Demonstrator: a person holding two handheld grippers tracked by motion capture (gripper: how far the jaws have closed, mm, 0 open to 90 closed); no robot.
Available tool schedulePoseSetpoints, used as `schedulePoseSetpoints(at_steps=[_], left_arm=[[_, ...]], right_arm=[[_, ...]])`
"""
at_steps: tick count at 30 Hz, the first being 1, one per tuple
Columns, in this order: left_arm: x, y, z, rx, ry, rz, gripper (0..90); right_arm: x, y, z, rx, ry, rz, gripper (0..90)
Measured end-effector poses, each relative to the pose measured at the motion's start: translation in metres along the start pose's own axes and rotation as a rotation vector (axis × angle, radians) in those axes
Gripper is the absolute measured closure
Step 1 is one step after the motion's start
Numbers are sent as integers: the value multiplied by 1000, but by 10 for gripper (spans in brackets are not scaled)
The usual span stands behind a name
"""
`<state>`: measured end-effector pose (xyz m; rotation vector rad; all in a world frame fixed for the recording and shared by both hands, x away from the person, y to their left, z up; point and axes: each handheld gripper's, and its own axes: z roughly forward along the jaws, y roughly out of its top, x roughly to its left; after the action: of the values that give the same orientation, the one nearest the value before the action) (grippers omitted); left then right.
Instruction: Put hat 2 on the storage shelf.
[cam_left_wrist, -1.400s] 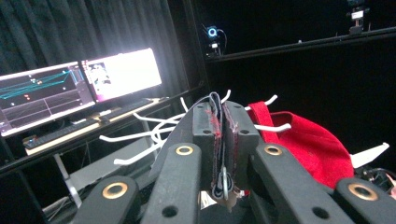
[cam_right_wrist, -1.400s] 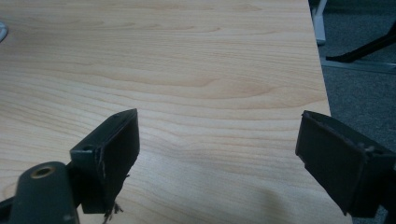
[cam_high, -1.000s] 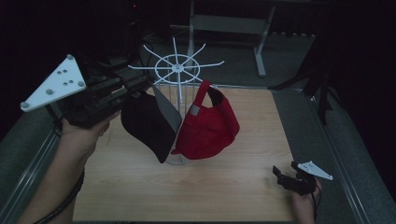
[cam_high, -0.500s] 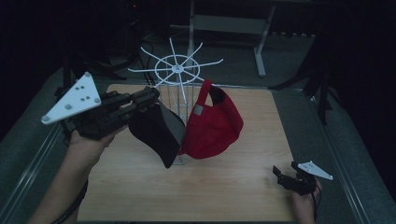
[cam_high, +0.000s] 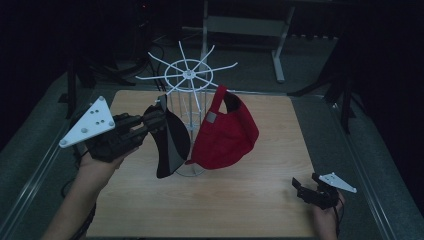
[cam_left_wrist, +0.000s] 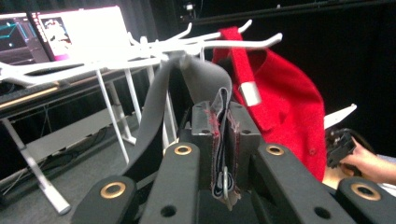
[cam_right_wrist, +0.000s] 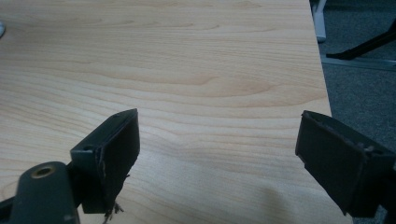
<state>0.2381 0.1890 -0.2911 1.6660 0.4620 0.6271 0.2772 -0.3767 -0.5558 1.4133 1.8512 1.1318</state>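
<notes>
my left gripper is clamped on the soft black cloth cap's strap, just left of the white wire rack; my right gripper's jaws stand apart.

You're in a dim lab or studio. Black curtains, a lit monitor, stand legs on grey carpet.

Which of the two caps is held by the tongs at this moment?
The black cap: the left tongs are shut on its strap. The red cap hangs free on the white rack, with no tongs touching it.
</notes>
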Motion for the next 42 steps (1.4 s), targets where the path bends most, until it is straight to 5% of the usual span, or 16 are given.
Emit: schedulePoseSetpoints(at_steps=[4, 9, 13, 28, 42], left_arm=[[0, -4, -1, -12, -7, -16, 811], [1, -7, -7, -38, -12, -26, 628], [-1, -10, -15, -44, 2, -35, 578], [-10, -41, -36, -21, 22, -30, 577], [-8, -99, -36, 74, 35, -106, 577]], right_arm=[[0, 0, 0, -1, 0, 0, 137], [0, 0, 0, -5, 4, 0, 136], [0, 0, 0, -4, 4, 0, 137], [0, 0, -1, -6, 4, -1, 136], [1, 0, -1, -8, 3, -6, 136]])
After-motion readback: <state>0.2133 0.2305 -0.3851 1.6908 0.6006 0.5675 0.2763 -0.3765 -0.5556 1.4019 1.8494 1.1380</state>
